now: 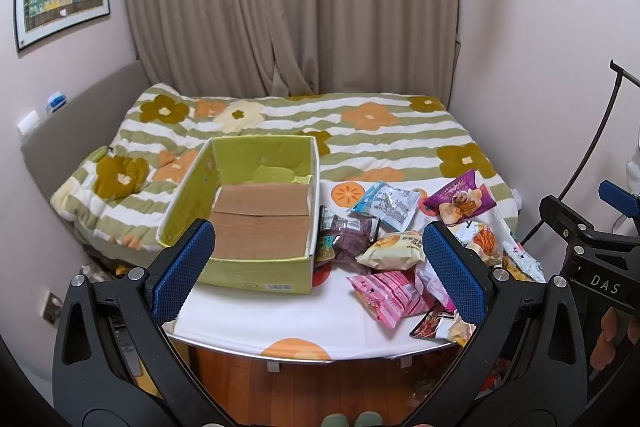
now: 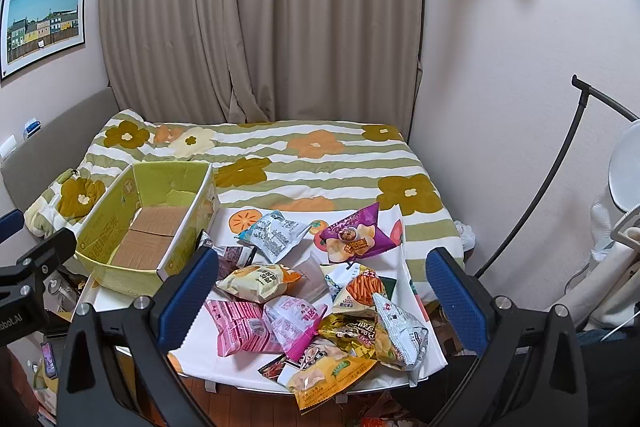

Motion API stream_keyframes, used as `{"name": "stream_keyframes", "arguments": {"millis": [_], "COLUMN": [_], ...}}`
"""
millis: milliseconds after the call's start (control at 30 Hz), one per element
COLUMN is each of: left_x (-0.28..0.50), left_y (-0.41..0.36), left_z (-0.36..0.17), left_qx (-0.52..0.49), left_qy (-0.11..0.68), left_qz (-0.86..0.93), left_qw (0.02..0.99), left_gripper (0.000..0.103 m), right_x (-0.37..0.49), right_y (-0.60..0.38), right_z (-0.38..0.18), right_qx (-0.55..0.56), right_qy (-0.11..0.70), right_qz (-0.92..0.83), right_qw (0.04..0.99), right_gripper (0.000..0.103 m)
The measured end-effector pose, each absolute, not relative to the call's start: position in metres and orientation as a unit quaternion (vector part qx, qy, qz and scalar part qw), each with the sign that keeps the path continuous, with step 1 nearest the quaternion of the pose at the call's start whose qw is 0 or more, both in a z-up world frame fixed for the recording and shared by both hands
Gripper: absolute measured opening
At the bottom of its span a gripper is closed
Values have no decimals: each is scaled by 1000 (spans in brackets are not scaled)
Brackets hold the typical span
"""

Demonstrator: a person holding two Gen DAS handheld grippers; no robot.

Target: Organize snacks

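So the snack packets (image 2: 320,299) are all heaped on the right half of the little white table (image 1: 280,323), lying flat and pointing every which way; the pink packet (image 1: 390,297) at the near edge runs roughly left to right. My left gripper (image 1: 320,267) is spread wide with nothing in it, hanging over the near edge. My right gripper (image 2: 322,293) is the same, wide and bare above the heap. The green box (image 1: 256,267) sits on the left, just beside the pile, long axis running near to far, only bare cardboard inside.
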State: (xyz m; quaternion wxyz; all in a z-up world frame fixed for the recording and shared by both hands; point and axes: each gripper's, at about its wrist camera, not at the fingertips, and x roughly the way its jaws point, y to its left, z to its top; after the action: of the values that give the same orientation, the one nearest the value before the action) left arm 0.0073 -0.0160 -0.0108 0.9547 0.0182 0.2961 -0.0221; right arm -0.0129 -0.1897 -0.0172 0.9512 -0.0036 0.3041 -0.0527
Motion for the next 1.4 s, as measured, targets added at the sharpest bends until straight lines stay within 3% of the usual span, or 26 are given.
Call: {"name": "stream_keyframes", "arguments": {"millis": [1400], "left_x": [11], "left_y": [-27], "left_z": [-19], "left_qx": [32], "left_qy": [320], "left_qz": [-49], "left_qw": [946], "left_gripper": [103], "right_x": [-21], "right_y": [-197], "right_z": [-22], "right_qx": [7], "right_qy": [310], "right_qz": [-50], "right_qw": [949], "right_gripper": [103]}}
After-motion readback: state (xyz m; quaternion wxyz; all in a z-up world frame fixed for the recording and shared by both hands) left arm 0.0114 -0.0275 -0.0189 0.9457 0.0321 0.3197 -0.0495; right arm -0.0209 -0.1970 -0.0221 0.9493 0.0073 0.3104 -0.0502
